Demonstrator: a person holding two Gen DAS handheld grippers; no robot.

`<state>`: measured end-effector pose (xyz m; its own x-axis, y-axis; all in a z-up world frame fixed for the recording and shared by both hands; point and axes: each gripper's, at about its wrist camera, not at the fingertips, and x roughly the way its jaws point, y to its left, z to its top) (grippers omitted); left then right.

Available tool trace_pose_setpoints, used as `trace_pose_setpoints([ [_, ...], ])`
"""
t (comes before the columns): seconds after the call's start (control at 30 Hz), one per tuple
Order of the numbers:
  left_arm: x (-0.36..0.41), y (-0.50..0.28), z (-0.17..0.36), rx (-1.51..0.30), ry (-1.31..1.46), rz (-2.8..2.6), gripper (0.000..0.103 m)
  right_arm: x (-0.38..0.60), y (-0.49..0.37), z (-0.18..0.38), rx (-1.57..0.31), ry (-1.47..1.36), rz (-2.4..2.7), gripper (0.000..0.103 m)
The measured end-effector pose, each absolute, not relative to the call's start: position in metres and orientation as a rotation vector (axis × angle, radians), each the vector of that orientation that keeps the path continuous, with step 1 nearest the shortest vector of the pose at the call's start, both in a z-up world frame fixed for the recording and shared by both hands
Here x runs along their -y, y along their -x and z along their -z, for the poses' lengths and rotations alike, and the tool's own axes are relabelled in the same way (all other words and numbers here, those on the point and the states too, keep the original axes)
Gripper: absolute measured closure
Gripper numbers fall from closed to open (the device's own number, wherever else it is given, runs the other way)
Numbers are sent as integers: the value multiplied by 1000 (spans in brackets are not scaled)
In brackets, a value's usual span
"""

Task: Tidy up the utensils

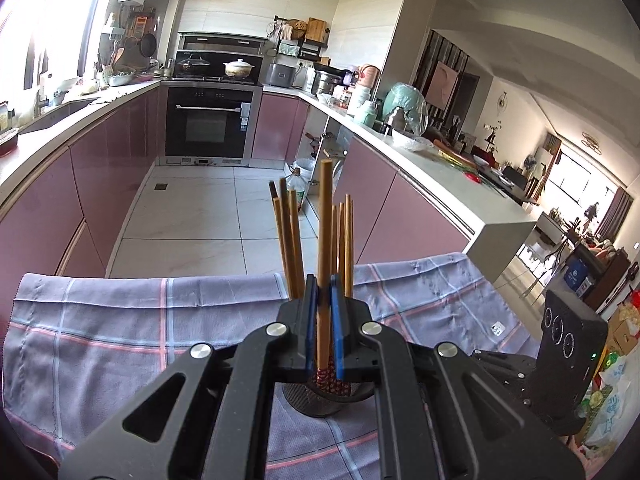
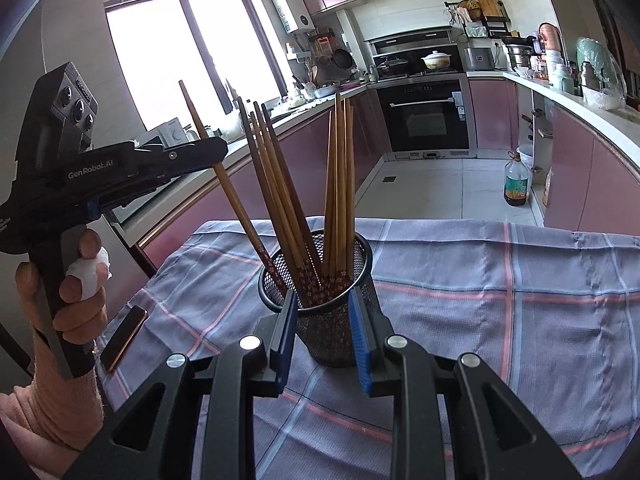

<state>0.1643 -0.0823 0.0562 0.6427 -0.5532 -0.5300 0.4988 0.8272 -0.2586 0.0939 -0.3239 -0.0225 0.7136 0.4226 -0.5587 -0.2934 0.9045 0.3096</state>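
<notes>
Left gripper (image 1: 324,300) clamps one brown wooden chopstick (image 1: 325,216), its patterned tip just above the black wire-mesh cup (image 2: 320,312). Right gripper (image 2: 322,336) grips that cup, which holds more chopsticks (image 2: 340,184), upright on the purple checked cloth (image 2: 500,320).

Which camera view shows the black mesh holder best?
The right wrist view: the mesh holder shows its rim and wall, between the right gripper pads. In the left wrist view the left gripper, shut on a chopstick, hides all but the holder's lower wall.
</notes>
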Motion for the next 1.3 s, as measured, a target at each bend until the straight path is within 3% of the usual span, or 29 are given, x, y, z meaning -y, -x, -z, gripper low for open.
trace_pose_setpoints([
  [0.87,104,-176,-29,-702,2,576,96,327,-87,34,-698,-213,-416,79],
  [1.03,104,-180,-26,-712,11,566,93,325,-87,36,-700,-214,-420,73],
  [1.2,103,-181,-25,-692,-1,553,72,324,-87,37,-702,-215,-418,73],
  [1.27,101,-177,-26,-667,1,534,52,323,-87,37,-702,-216,-415,73],
  [1.3,98,-174,-26,-651,0,524,50,324,-86,37,-701,-215,-414,70],
])
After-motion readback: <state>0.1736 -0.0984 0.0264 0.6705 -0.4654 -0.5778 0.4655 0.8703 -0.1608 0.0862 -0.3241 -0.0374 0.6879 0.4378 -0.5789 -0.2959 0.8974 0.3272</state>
